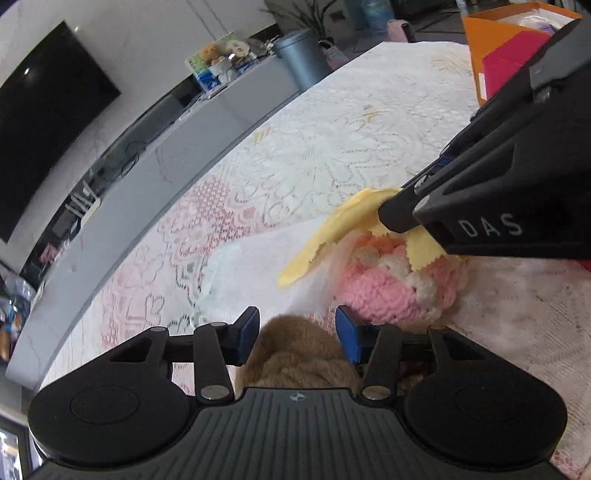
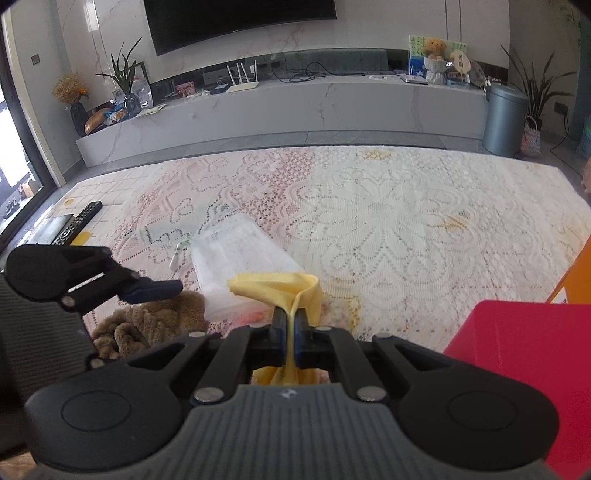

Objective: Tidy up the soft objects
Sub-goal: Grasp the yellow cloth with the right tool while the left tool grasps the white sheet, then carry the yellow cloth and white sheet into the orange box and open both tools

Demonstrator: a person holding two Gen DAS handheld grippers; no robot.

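Note:
My right gripper is shut on a fold of yellow cloth, which hangs from its pads above the table. In the left wrist view the right gripper reaches in from the upper right, holding the yellow cloth over a pink and cream crocheted piece. My left gripper is open, its blue pads on either side of a brown fluffy item lying just below them. From the right wrist, the left gripper hovers over the brown fluffy item.
A clear plastic container lies on the lace tablecloth beside the soft items. A red box stands at the right, with an orange box behind it. A remote control lies at the far left edge.

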